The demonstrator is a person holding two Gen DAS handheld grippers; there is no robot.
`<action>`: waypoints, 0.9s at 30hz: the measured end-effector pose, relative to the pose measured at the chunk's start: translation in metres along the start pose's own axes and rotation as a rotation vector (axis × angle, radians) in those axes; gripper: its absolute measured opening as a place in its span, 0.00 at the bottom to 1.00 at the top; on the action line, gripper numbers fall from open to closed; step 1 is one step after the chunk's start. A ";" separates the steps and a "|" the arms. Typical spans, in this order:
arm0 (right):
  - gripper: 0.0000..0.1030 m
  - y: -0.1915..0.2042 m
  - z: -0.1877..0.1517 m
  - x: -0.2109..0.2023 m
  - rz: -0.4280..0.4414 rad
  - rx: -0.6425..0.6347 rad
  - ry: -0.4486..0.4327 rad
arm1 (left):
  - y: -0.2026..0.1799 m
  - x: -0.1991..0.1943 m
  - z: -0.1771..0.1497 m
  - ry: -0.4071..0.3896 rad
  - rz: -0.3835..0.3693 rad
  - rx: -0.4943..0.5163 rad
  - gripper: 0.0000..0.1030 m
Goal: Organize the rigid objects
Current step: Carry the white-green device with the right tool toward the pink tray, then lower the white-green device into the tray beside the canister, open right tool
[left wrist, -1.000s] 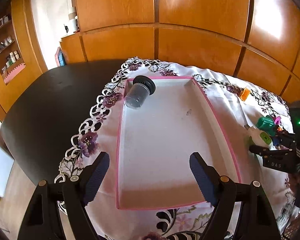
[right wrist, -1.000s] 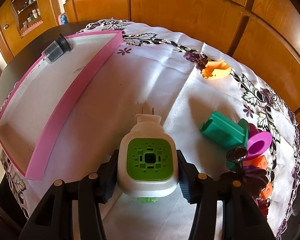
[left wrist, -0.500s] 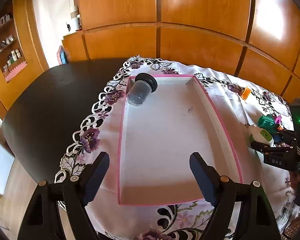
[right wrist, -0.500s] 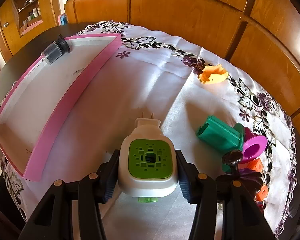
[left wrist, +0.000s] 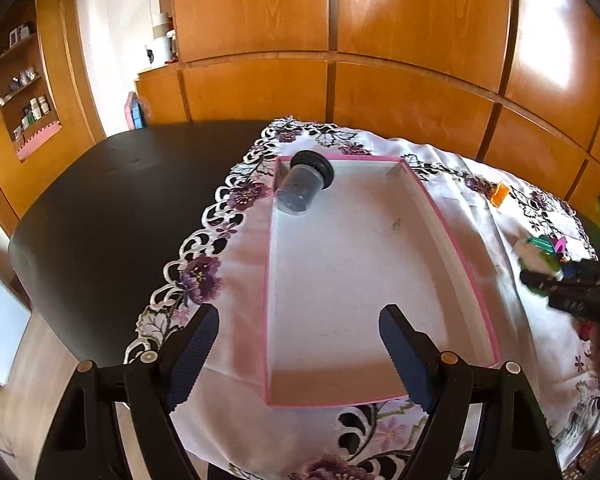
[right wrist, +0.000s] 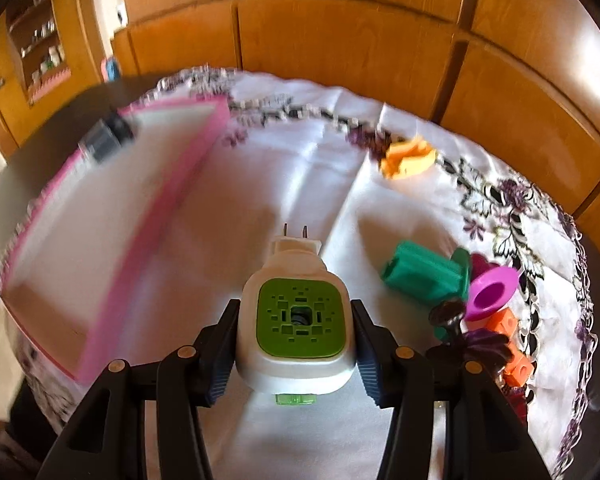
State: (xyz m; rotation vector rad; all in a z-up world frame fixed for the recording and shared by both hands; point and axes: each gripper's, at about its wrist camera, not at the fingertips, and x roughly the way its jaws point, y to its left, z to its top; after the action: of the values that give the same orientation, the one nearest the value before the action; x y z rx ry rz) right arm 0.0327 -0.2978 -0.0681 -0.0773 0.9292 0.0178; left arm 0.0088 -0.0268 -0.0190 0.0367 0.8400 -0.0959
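Observation:
My right gripper (right wrist: pixel 296 344) is shut on a white plug-in device with a green face (right wrist: pixel 298 316), its two prongs pointing away, held above the white cloth. A pink-rimmed shallow box (left wrist: pixel 452 248) lies on the cloth, and a clear jar with a black lid (left wrist: pixel 304 186) rests on its side in the box's far left corner. My left gripper (left wrist: pixel 300 344) hangs open over the near end of the box with nothing between its fingers. In the left wrist view the right gripper (left wrist: pixel 568 292) shows at the right edge with the white device.
A teal plastic piece (right wrist: pixel 424 276), a magenta cup (right wrist: pixel 490 292), orange blocks (right wrist: pixel 512 340) and a dark figure (right wrist: pixel 460 328) are heaped at the right. An orange piece (right wrist: pixel 408 158) lies farther back. Wooden panels stand behind; the dark table (left wrist: pixel 112 208) extends left.
The right gripper has lifted the white device off the cloth, and the table looks smaller and blurred in its view. The left gripper has backed off slightly and stays open.

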 end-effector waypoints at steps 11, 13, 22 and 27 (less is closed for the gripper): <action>0.51 0.085 0.052 -0.019 0.198 -0.008 -0.053 | 0.038 0.005 -0.011 0.016 0.002 -0.087 0.80; 0.51 0.104 0.059 -0.010 0.218 -0.020 -0.035 | 0.047 0.005 -0.013 0.017 0.006 -0.104 0.80; 0.51 0.167 0.093 0.045 0.243 0.082 0.065 | 0.088 0.012 -0.020 0.032 0.039 -0.198 0.79; 0.52 0.186 0.101 0.082 0.264 0.161 0.143 | 0.098 0.015 -0.022 0.041 0.042 -0.221 0.79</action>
State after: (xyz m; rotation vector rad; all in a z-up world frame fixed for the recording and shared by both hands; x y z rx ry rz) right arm 0.1539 -0.1061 -0.0845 0.1963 1.0749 0.1833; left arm 0.0123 0.0715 -0.0456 -0.1519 0.8858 0.0374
